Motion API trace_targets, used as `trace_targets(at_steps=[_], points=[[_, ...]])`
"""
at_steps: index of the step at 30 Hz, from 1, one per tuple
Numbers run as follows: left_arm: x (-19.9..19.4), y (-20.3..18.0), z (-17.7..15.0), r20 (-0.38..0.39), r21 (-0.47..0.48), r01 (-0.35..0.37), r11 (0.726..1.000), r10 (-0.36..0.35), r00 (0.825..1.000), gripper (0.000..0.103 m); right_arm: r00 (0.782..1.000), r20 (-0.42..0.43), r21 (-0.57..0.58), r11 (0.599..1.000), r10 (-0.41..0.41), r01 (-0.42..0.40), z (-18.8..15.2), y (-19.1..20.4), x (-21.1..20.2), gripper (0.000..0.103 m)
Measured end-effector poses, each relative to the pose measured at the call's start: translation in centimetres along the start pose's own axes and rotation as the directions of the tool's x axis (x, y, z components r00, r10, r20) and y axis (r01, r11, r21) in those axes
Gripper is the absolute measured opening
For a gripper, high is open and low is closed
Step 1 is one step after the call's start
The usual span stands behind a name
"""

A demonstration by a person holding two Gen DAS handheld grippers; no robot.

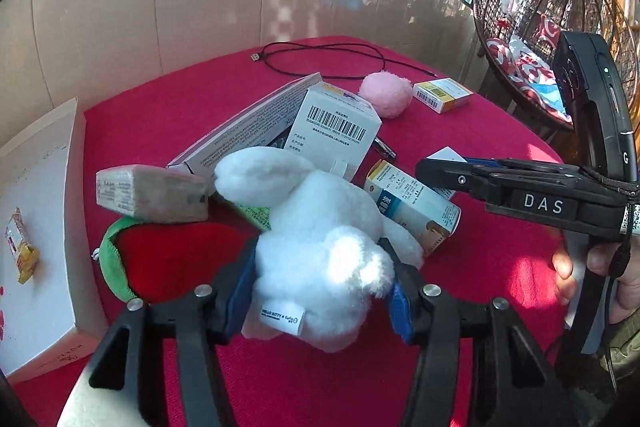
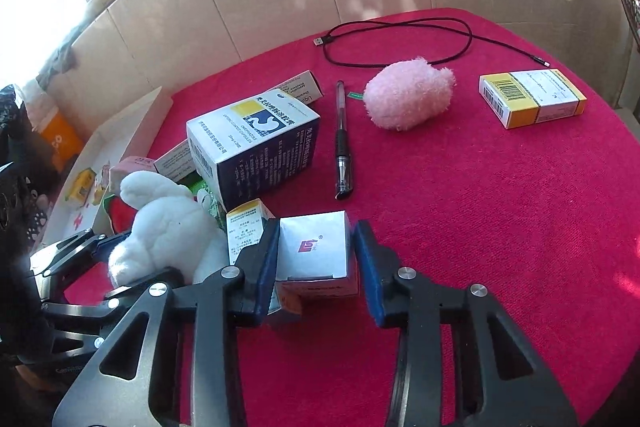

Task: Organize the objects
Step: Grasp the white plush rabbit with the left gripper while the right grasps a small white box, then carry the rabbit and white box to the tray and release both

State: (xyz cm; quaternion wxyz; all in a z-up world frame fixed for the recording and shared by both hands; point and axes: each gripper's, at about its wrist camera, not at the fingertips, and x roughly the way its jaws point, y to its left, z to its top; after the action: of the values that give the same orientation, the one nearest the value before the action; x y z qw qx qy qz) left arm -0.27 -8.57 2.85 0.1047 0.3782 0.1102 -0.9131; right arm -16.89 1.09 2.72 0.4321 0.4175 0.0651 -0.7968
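The left tool [image 1: 320, 275] has its blue pads pressed into both flanks of a white plush rabbit [image 1: 320, 227], whose soft pile bulges out around them; the toy's face is turned away and only its back, one long ear and a small sewn label show. The right tool [image 2: 316, 259] has its pads against the two sides of a small silver-white box [image 2: 312, 247] with a red logo; the box's lower half is hidden behind the pads and a second carton under it is mostly covered. No earlier view is at hand, so I speak only of the grip as it stands.

Both toy and box sit low over the tabletop [image 2: 500, 207], which is draped in a fuzzy red cloth. Behind the rabbit lies a heap of cardboard medicine cartons, half burying one another: a blue-and-white carton [image 2: 256, 143] stands clearest, while a green packet beneath it is nearly all hidden. A red plush thing with a green rim [image 1: 132, 259] is cut off by the left tool. A black pen [image 2: 343, 143] lies beside the heap, then a fluffy pink ball [image 2: 408, 99], a flat yellow-edged box [image 2: 532, 99] and a looped black cable [image 2: 400, 43]. At the left edge sits an open white box [image 1: 44, 211]; its contents are too small to read. A hand [image 1: 592, 267] shows at the right edge of the left view.
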Motion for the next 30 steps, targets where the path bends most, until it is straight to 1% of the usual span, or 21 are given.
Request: trace_targets(at_steps=[5, 7, 9, 13, 16, 19, 22, 30], points=[[-1.4, 0.4, 0.2, 0.038, -0.021, -0.003, 1.000, 0.004, 0.999, 0.057, 1.000, 0.010, 0.009, 1.000, 0.005, -0.005, 0.0, -0.3, -0.3, 0.035], [-2.1, 0.5, 0.4, 0.060, -0.026, -0.007, 1.000, 0.008, 0.998, 0.057, 1.000, 0.028, 0.024, 1.000, -0.001, 0.000, 0.2, -0.7, -0.8, 0.034], [-2.9, 0.7, 0.7, 0.085, -0.031, -0.017, 0.999, 0.019, 0.996, 0.057, 0.998, 0.062, 0.034, 0.999, -0.011, 0.009, 0.6, -1.1, -1.8, 0.033], [-4.0, 1.1, 1.0, 0.116, -0.047, -0.071, 0.996, 0.076, 0.990, 0.057, 0.989, 0.147, 0.022, 0.999, -0.029, 0.026, 1.7, -1.1, -4.2, 0.033], [-4.2, 1.7, 1.1, 0.103, -0.072, -0.135, 0.988, 0.142, 0.985, 0.057, 0.983, 0.184, -0.001, 1.000, -0.024, 0.025, 2.4, -0.4, -5.3, 0.033], [-4.4, 2.4, 1.0, 0.093, -0.094, -0.181, 0.979, 0.190, 0.977, 0.057, 0.981, 0.196, -0.026, 1.000, -0.003, 0.008, 2.8, 0.6, -5.7, 0.033], [-5.0, 3.2, 0.8, 0.100, -0.124, -0.184, 0.975, 0.197, 0.975, 0.057, 0.980, 0.200, -0.046, 0.999, 0.018, -0.009, 3.0, 1.5, -5.7, 0.033], [-6.9, 4.1, 0.8, 0.146, -0.159, -0.206, 0.966, 0.230, 0.962, 0.057, 0.977, 0.202, -0.117, 0.992, 0.063, -0.039, 3.3, 3.7, -6.3, 0.033]])
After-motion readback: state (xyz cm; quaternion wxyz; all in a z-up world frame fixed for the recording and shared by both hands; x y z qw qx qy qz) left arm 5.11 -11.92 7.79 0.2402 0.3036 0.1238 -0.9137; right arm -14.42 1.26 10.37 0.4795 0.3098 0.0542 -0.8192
